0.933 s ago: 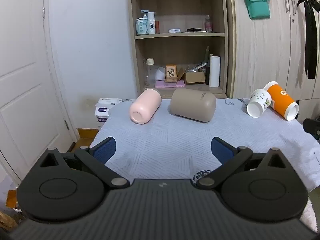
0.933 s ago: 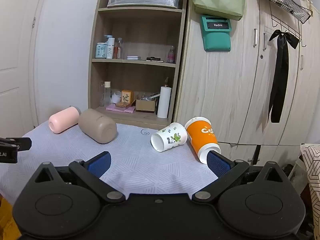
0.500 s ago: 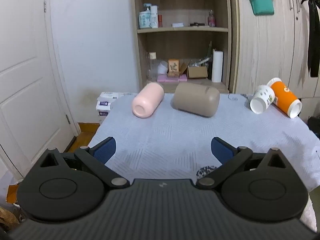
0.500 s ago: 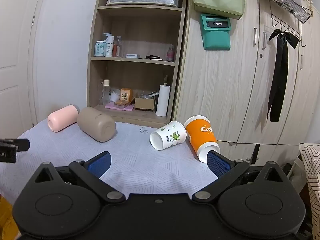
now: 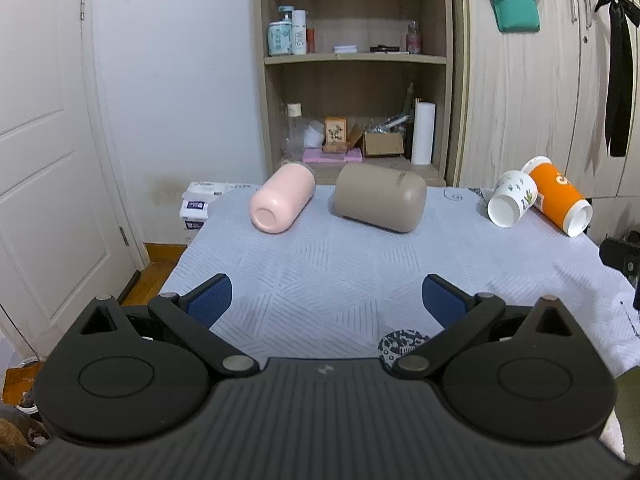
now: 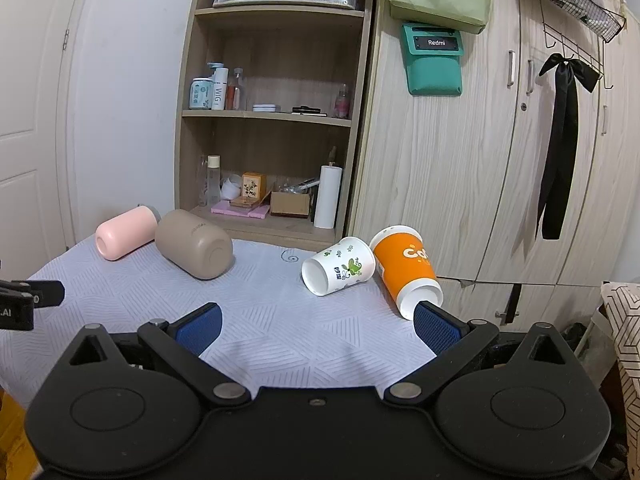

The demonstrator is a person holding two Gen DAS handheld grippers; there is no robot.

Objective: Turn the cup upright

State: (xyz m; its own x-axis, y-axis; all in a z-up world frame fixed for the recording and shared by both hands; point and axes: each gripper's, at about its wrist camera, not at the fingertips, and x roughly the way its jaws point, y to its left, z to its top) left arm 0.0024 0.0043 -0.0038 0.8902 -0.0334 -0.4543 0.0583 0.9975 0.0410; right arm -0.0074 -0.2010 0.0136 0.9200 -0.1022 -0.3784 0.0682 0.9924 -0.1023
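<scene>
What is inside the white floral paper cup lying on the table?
The white floral cup lies on its side, mouth toward the camera; its visible interior looks bare white. The deepest part cannot be seen from either wrist view.

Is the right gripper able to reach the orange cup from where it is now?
Probably yes. The right gripper is open, and the orange cup lies on its side just ahead of its right finger, with only bare cloth between. The white cup leans against it.

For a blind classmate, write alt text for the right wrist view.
Four cups lie tipped over on a pale blue cloth: pink cup, tan cup, floral paper cup, orange paper cup. The open right tool hovers in front, empty.
</scene>
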